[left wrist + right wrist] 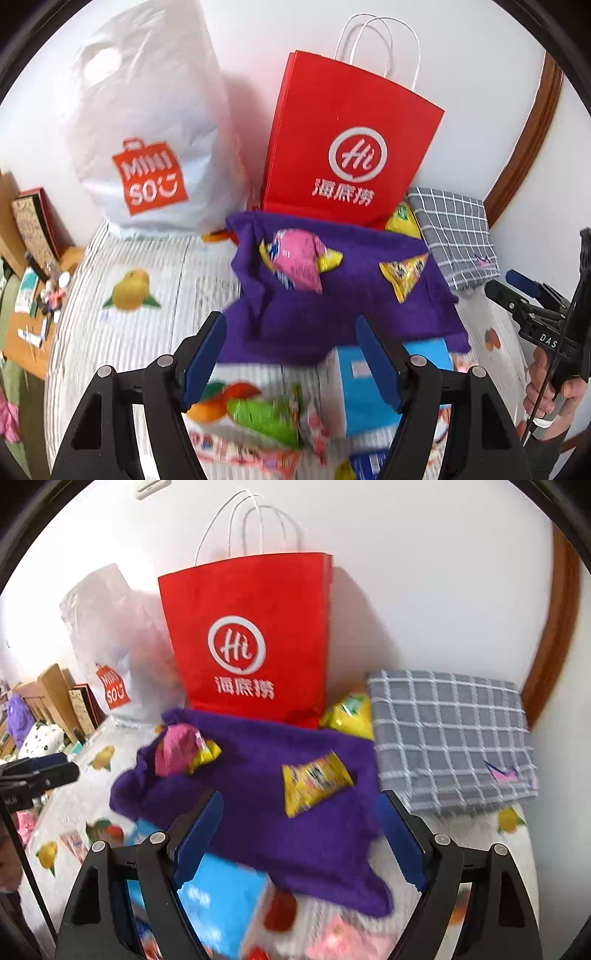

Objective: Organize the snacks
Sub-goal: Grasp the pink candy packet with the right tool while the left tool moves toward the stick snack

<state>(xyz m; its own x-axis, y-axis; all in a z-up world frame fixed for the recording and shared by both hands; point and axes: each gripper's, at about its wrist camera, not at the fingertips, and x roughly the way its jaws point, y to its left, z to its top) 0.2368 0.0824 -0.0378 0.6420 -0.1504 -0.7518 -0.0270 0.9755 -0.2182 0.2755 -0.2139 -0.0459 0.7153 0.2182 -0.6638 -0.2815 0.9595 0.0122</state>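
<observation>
The yellow snack packet (314, 784) lies on the purple cloth (258, 812) toward the bed's far edge, straight ahead of my right tongs (299, 838) — long axis slanting across the gap. Both right and left tongs (291, 362) gape empty; I judge the right nearer.

Pink snack packet (297, 264) on purple cloth (332, 295) — red bag (351, 140) behind.
</observation>
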